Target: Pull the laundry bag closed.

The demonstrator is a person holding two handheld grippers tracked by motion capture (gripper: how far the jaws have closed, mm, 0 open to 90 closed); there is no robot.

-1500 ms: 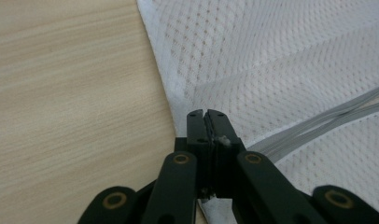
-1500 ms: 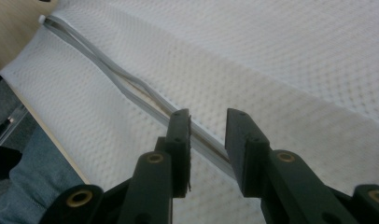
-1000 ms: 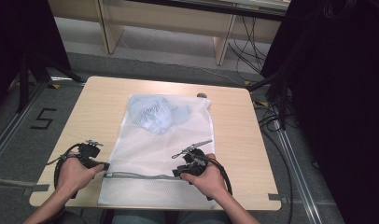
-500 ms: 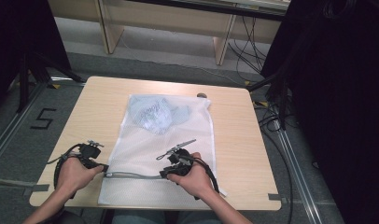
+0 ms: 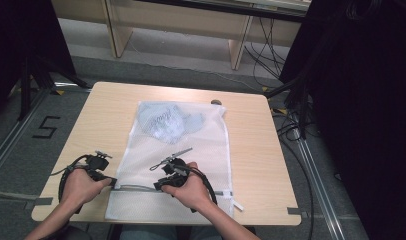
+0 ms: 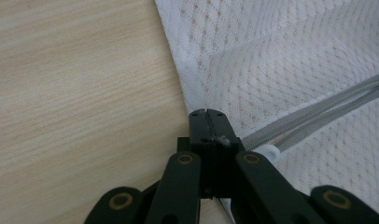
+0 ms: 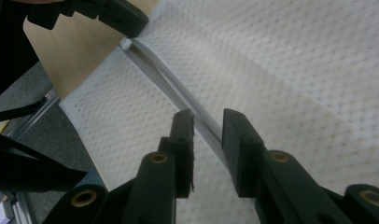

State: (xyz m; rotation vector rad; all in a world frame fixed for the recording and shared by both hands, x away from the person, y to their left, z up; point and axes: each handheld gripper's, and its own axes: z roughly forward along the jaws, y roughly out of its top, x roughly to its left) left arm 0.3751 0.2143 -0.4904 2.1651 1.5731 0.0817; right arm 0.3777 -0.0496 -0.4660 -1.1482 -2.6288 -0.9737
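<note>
Zipping up the mesh laundry bag (image 5: 191, 145) near the desk's front edge. Left tongs (image 6: 207, 114) pinch its zipper end; right tongs (image 7: 207, 122) half-open astride the zipper (image 7: 178, 95). Next: grab the slider.

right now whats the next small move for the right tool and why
Probably close the right tool on the zipper: the track runs between its open jaws, which have just been closing, while the left tool pinches the mesh bag at the zipper's end.

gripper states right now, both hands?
Left gripper: shut on the mesh bag at its zipper end.
Right gripper: open, jaws astride the zipper, just been closing.
</note>
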